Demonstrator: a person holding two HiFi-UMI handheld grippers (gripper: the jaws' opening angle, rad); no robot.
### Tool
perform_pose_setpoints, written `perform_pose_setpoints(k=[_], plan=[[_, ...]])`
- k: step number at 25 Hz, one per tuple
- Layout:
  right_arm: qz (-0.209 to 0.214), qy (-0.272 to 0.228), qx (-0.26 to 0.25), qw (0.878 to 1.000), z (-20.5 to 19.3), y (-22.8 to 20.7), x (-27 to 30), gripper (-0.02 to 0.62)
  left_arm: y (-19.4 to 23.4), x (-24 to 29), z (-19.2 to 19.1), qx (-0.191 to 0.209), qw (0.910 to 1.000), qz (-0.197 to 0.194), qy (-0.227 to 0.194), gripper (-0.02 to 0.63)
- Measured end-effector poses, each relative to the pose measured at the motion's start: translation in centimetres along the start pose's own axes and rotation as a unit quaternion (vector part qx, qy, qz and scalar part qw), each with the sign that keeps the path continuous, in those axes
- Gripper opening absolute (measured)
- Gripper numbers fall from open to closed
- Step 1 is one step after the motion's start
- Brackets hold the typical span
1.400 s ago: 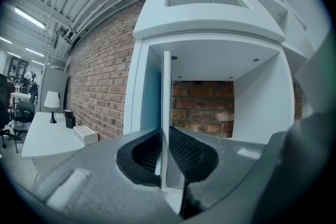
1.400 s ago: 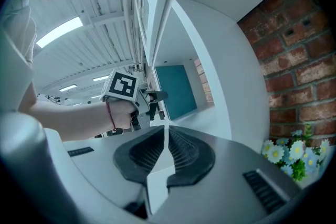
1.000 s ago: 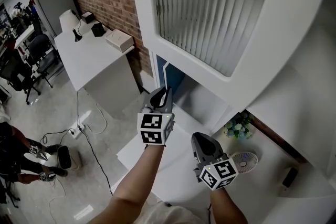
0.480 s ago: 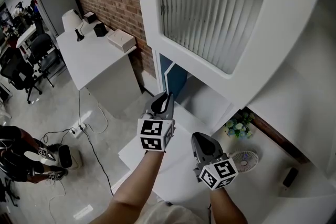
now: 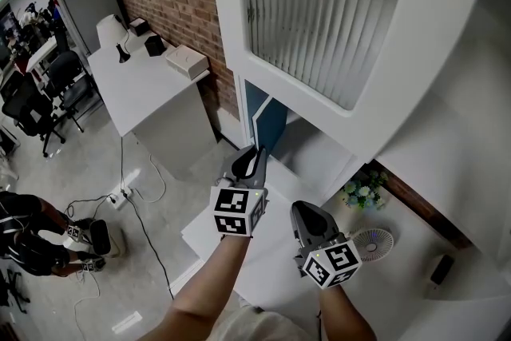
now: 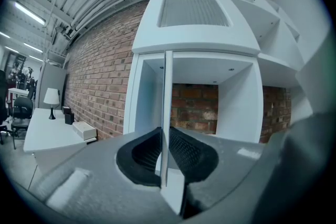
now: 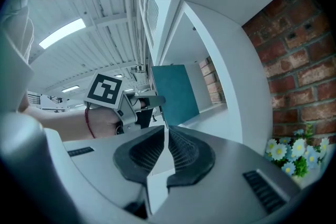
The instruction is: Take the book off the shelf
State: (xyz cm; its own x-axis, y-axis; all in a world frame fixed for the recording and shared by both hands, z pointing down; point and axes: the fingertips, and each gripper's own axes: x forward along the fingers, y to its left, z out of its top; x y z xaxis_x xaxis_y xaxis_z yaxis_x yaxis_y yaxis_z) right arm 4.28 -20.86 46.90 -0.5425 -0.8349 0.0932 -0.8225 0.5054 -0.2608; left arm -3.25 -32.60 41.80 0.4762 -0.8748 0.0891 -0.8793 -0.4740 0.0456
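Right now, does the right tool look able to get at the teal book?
Probably yes: nothing stands between the right tool and the book, though the left tool grips its edge.

Head view barely shows the book (image 5: 273, 128): just a teal strip, the rest sits behind the cabinet door frame (image 5: 231, 28). From the left hand-held gripper (image 6: 166, 136) it's edge-on, no cover. Bottom right there's a small dark thing (image 5: 440, 270), can't tell what.
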Motion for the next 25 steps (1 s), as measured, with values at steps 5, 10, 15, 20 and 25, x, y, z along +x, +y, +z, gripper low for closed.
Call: perform_pose_setpoints(k=[5,10,15,20,25], plan=[[-0.001,-0.001,-0.001,1.000,0.1,0.0,-0.1,0.018,0.2,0.1,0.0,0.003,1.0000,0.003,0.002,0.048],[-0.001,-0.001,0.000,1.000,0.1,0.0,-0.1,0.018,0.1,0.1,0.0,0.008,1.0000,0.000,0.001,0.048],[-0.001,-0.001,0.000,1.000,0.0,0.0,0.0,0.018,0.1,0.2,0.1,0.015,0.9999,0.000,0.000,0.048],[-0.002,0.000,0.000,1.000,-0.1,-0.2,0.0,0.018,0.1,0.6,0.2,0.019,0.9997,-0.010,-0.004,0.048],[-0.002,0.001,0.000,1.000,0.0,-0.3,0.1,0.018,0.0,1.3,1.3,0.029,0.9993,-0.021,-0.013,0.049]])
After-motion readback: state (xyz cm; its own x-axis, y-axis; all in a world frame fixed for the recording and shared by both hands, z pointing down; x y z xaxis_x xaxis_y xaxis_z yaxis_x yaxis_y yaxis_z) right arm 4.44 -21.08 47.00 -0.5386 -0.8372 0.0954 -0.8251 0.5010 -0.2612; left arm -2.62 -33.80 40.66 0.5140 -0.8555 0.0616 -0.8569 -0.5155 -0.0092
